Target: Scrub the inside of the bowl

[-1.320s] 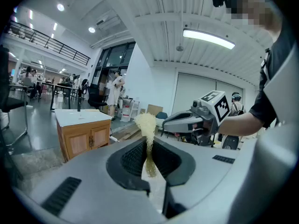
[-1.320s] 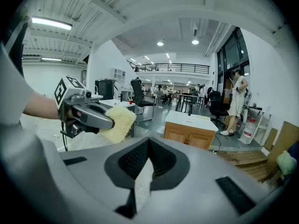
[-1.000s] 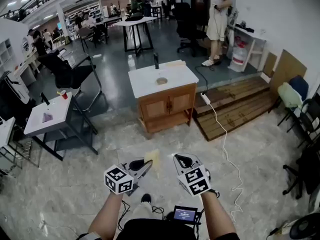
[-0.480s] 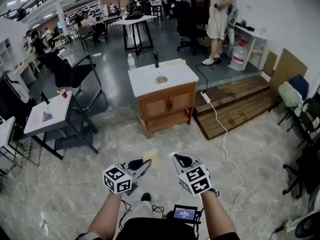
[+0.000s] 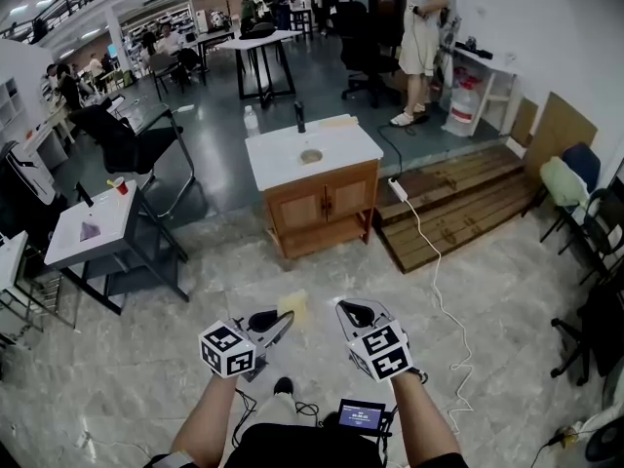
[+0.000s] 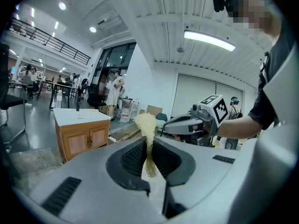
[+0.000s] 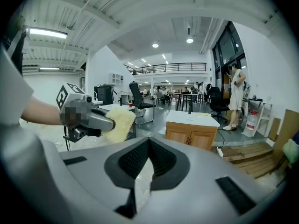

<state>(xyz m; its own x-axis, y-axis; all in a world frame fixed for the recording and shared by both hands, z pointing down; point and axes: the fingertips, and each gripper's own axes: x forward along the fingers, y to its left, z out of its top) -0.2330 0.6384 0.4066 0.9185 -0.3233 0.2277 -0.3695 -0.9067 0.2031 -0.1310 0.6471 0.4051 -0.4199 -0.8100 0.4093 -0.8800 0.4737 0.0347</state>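
Starting at the left of the head view, a small white table (image 5: 97, 224) carries a red cup (image 5: 121, 185), and a black office chair (image 5: 127, 135) stands behind it. Low in the middle, the left gripper (image 5: 283, 322) is clamped on a yellow sponge (image 5: 293, 306). The left gripper view shows the jaws pressed onto the sponge's thin edge, with its fluffy part sticking up past the tips. The right gripper (image 5: 346, 310) is held just beside it at the same height, and its own view shows the jaws together with nothing between them. Both hang in the air above the marble floor (image 5: 487, 291). The bowl (image 5: 311, 155) sits on the white top of a wooden cabinet (image 5: 327, 203), well apart from both grippers, with a dark bottle (image 5: 299, 117) behind it. Right of the cabinet, a white power strip (image 5: 397, 189) lies beside wooden pallets (image 5: 458, 203). A person (image 5: 421, 37) stands farther back.
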